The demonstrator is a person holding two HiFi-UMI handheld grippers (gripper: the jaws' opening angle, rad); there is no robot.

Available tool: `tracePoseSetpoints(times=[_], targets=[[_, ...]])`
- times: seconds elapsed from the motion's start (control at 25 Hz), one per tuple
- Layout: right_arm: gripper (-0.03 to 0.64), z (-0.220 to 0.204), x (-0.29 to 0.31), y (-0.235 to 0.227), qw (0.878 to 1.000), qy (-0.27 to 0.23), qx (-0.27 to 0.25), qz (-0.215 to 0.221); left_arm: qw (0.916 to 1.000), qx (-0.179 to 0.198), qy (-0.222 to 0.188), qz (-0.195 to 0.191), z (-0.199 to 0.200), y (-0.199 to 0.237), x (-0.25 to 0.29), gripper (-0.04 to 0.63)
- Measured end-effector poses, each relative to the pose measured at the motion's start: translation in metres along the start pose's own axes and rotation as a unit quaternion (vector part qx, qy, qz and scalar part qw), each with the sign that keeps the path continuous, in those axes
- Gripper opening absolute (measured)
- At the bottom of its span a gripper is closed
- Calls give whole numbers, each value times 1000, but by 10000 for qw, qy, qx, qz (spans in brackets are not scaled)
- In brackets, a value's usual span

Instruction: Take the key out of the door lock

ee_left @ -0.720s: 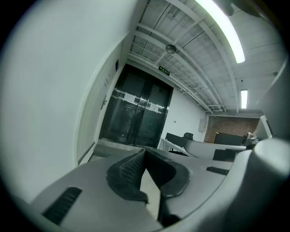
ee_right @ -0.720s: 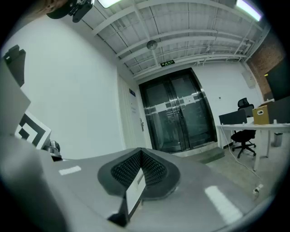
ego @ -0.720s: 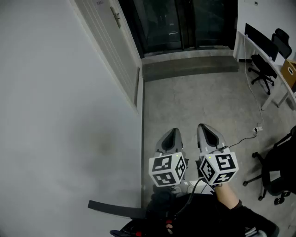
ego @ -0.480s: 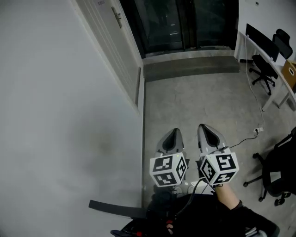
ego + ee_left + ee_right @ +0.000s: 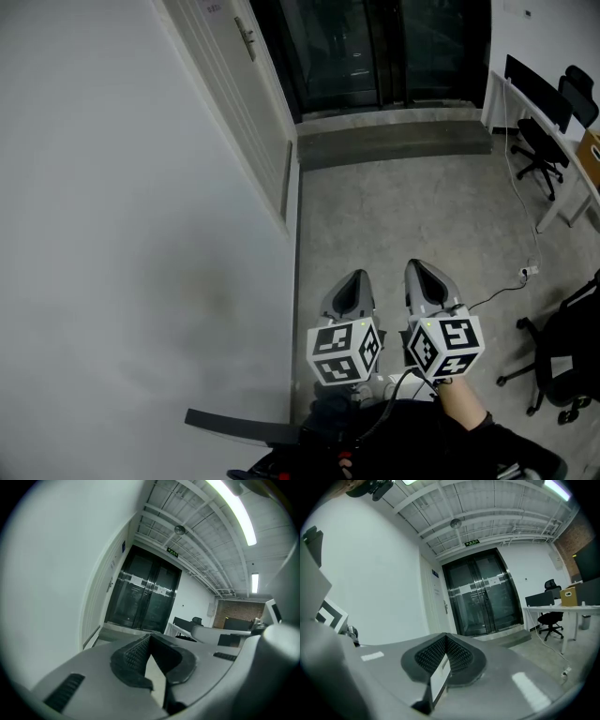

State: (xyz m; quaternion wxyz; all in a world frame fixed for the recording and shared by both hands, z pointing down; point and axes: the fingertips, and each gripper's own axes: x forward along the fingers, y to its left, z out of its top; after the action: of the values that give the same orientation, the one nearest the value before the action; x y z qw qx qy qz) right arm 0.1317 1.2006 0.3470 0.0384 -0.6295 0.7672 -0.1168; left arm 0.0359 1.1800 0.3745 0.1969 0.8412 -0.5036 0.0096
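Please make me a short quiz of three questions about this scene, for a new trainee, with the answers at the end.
1. True or false: the left gripper holds a key.
2. Where is the white door? A) ahead, in the wall on the person's left; B) on the right, behind the desk; C) directly under the grippers.
3. Fill in: the jaws of the right gripper are ____.
Key: 1 false, its jaws are together and empty; 2 A; 3 shut, with nothing between them.

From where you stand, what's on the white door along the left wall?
A handle sticks out of the white door. Any key or lock there is too small to make out.
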Motion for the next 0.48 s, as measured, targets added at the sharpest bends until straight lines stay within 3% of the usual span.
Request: tracePoseSetpoints(times=[0.48], targets=[[2, -16, 25, 16, 9995, -64, -208, -245, 9991, -347, 237, -62, -17, 40, 11, 0]])
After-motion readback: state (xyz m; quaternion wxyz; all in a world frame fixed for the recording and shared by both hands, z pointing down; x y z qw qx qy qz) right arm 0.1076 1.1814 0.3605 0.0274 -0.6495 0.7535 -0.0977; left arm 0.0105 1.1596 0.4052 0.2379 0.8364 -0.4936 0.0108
